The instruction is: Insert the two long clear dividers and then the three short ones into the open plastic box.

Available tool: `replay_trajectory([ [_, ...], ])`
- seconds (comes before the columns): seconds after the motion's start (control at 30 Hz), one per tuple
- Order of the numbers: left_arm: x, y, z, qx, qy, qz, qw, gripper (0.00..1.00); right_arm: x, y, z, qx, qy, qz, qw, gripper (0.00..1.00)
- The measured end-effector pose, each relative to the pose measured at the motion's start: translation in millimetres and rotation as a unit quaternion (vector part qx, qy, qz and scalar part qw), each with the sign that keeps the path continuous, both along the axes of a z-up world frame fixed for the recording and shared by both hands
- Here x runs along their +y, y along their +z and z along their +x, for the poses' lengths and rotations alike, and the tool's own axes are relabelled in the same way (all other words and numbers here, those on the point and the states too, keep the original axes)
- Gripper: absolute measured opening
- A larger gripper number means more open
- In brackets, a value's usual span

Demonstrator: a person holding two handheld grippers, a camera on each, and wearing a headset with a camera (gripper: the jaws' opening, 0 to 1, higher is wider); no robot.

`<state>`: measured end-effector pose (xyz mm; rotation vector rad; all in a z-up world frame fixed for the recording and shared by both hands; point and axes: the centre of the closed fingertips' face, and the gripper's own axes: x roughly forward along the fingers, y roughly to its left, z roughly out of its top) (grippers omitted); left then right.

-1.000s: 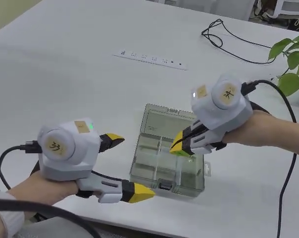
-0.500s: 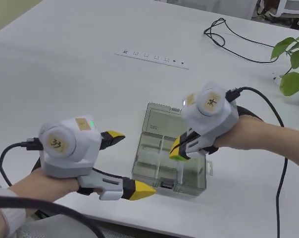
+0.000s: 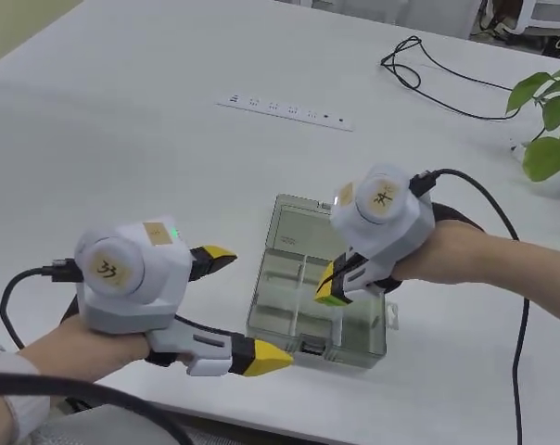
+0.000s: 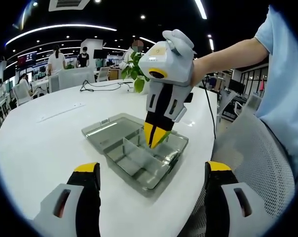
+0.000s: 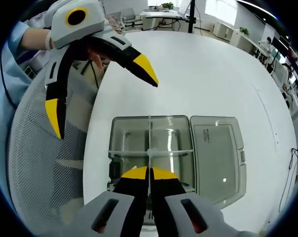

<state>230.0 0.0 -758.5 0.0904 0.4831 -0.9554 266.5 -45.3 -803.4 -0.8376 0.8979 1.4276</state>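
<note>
Right tool pressed together inside box, apparently pinching a clear divider. Left tool spread, at box's 8 o'clock, above bench. Lid open, 12 o'clock.

The box sits near the bench's front edge, with its lid flat behind it. The left gripper is just left of the box. The right gripper reaches into it from the right, jaws around a divider. A power strip lies well behind.

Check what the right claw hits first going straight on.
Probably the floor of the plastic box: the right claw points down into it, seemingly shut on a clear divider standing there. Remaining depth unclear.
</note>
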Motion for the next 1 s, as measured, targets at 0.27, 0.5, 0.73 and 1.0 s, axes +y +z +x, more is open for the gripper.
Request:
replay_trajectory([
  [0.27,-2.1,2.3,0.9,-0.002,-0.004,0.001,1.0,0.89,-1.2,-3.3,0.1,-0.004,-0.001,-0.007,1.0,0.02],
  [0.5,-3.1,3.5,1.2,-0.004,-0.007,0.002,1.0,0.89,-0.7,-3.9,0.8,-0.008,0.004,-0.01,0.9999,0.02],
  [0.73,-1.7,4.1,2.3,-0.004,-0.008,0.004,1.0,0.89,-0.3,-5.3,0.5,-0.013,0.015,-0.008,0.9998,0.03],
  [1.0,0.1,3.5,2.8,-0.005,-0.007,0.006,0.9999,0.89,-2.6,-8.4,2.4,-0.036,0.018,0.016,0.9991,0.32],
])
